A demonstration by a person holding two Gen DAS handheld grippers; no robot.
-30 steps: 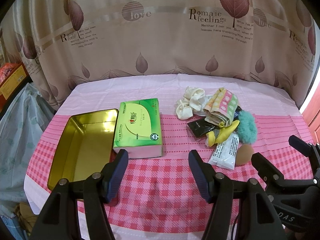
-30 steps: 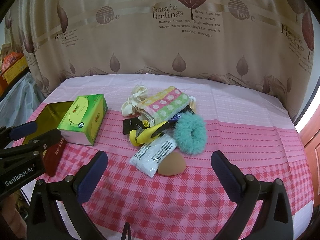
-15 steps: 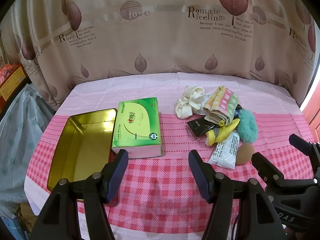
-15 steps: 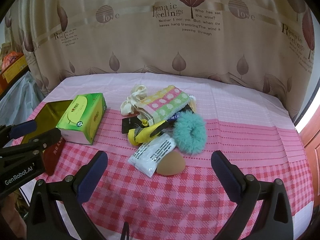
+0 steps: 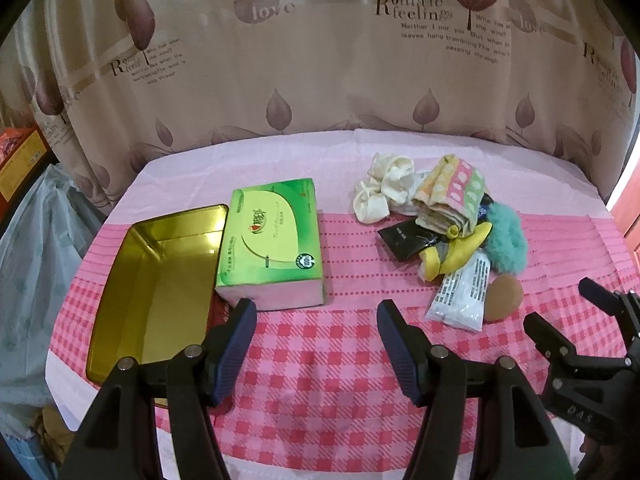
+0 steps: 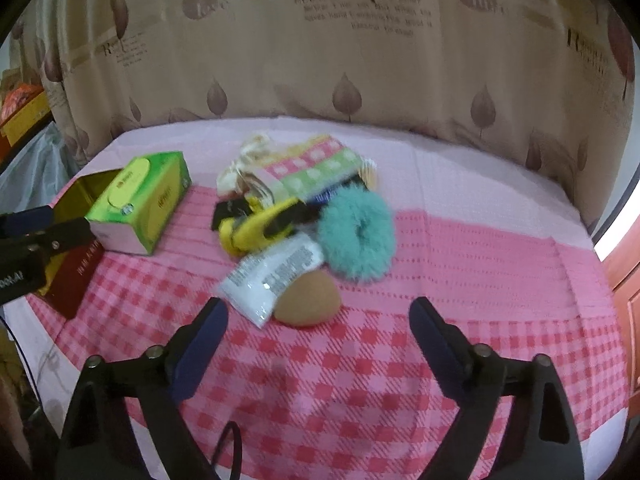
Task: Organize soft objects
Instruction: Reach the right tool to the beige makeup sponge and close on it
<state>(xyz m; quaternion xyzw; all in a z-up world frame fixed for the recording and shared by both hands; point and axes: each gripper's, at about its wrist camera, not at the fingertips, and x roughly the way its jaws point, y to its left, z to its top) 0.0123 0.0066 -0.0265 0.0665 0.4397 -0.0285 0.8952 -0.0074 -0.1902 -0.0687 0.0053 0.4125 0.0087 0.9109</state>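
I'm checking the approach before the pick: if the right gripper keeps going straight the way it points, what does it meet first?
Most likely the tan sponge, lying just ahead of the right gripper between its closing jaws, nothing held yet. The white packet overlaps its left side; depth is hard to judge.

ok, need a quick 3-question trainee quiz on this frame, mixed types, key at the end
1. True or false: the gold tin already holds a soft item.
2. Which thing lies closest ahead of the right gripper?
A. green tissue box
B. tan sponge
C. folded towel
3. Fill in: the teal fluffy scrunchie is at the ____ end of the pile, seen from the left wrist camera.

Key
1. False, the tin shows only its bare gold floor.
2. B. The jaws are closing, nothing between them yet.
3. Right.
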